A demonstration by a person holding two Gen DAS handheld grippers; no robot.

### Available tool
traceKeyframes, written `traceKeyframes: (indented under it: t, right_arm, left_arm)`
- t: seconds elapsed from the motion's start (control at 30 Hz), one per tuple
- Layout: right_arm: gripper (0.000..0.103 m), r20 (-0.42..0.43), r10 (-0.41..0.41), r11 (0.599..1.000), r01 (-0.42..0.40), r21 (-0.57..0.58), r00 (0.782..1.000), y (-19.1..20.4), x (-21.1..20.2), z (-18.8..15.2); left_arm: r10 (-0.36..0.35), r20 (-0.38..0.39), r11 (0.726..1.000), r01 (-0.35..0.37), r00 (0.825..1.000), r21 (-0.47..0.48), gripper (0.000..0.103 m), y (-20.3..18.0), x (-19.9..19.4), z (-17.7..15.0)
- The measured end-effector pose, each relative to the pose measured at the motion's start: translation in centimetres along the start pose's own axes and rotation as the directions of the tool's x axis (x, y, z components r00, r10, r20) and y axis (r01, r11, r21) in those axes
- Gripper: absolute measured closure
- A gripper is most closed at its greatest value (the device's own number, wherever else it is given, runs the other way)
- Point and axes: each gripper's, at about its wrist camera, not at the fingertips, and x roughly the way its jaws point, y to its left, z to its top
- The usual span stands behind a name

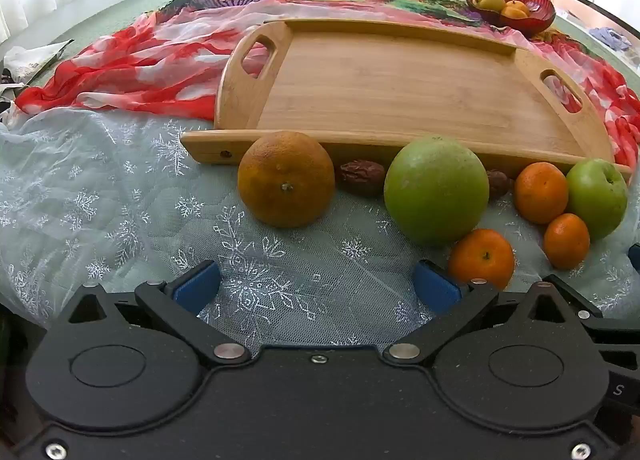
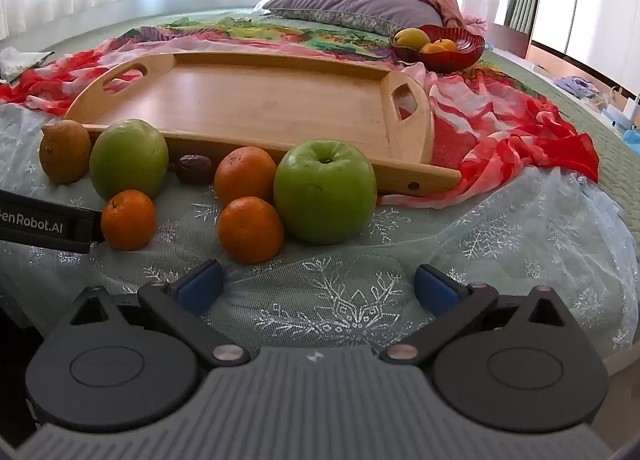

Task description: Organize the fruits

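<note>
A row of fruit lies on the bed in front of an empty wooden tray (image 1: 392, 80) (image 2: 256, 100). In the left wrist view: a large orange (image 1: 286, 179), a big green fruit (image 1: 436, 190), a green apple (image 1: 598, 198), three small mandarins (image 1: 482, 258) and two dark dates (image 1: 362, 176). In the right wrist view the green apple (image 2: 325, 196) is nearest, with mandarins (image 2: 250, 229) to its left. My left gripper (image 1: 316, 286) is open and empty, short of the fruit. My right gripper (image 2: 318, 286) is open and empty, just before the apple.
A red bowl (image 1: 536, 16) (image 2: 460, 50) with yellow and orange fruit sits beyond the tray. A red-white scarf (image 1: 132, 68) and pillows (image 2: 352, 0) lie on the bed. The left gripper's body (image 2: 44, 224) shows at the right view's left edge.
</note>
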Motion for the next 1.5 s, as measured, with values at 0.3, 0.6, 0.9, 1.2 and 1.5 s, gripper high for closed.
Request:
traceKeyframes:
  t: [0.3, 0.6, 0.9, 1.2, 1.5]
  right_arm:
    - [0.000, 0.012, -0.006, 1.000, 0.006, -0.005, 1.000, 0.01, -0.03, 0.01]
    - [0.000, 0.009, -0.006, 1.000, 0.006, -0.006, 1.000, 0.02, 0.00, -0.03]
    - [0.000, 0.011, -0.007, 1.000, 0.007, -0.007, 1.000, 0.03, -0.01, -0.08]
    - [0.000, 0.007, -0.007, 1.000, 0.007, -0.008, 1.000, 0.08, -0.01, -0.06]
    - [0.000, 0.008, -0.008, 1.000, 0.008, -0.009, 1.000, 0.09, -0.01, -0.06]
  left_arm:
    - [0.000, -0.002, 1.000, 0.000, 1.000, -0.003, 0.000, -0.12, 0.14, 0.23]
    - [-0.004, 0.004, 1.000, 0.004, 1.000, -0.004, 0.000, 0.02, -0.01, 0.00]
    - [-0.004, 0.004, 1.000, 0.004, 1.000, -0.004, 0.000, 0.02, -0.01, 0.00]
    - [-0.004, 0.005, 1.000, 0.004, 1.000, -0.004, 0.000, 0.03, -0.01, 0.00]
    - [-0.003, 0.005, 1.000, 0.003, 1.000, -0.004, 0.000, 0.02, -0.01, 0.00]
